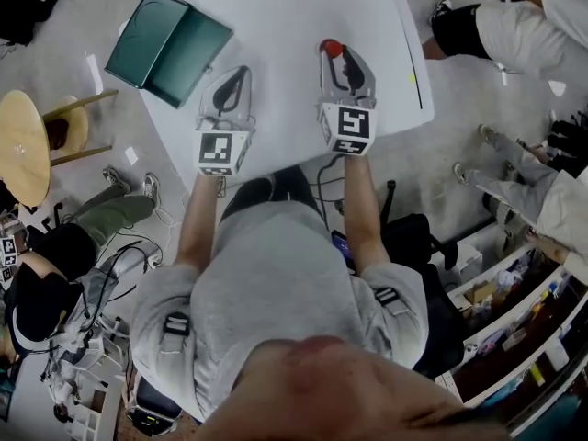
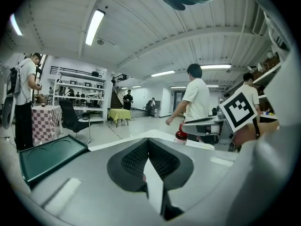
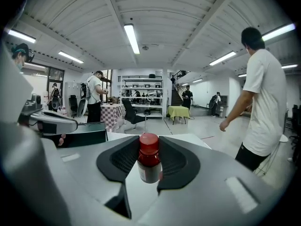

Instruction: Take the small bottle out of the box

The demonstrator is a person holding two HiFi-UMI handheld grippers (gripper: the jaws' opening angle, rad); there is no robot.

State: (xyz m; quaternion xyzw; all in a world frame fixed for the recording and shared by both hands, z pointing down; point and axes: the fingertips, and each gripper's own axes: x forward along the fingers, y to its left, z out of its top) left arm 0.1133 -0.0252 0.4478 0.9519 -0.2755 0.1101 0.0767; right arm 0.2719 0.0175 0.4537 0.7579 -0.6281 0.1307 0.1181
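While left claw rests closed | right claw clamps small bottle | box well apart

A white table stood on a grey floor. A green box lay open on the table, right at its left edge.

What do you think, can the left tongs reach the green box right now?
Probably yes. The left tongs are shut and empty, and only bare white table lies between them and the open green box to their left.
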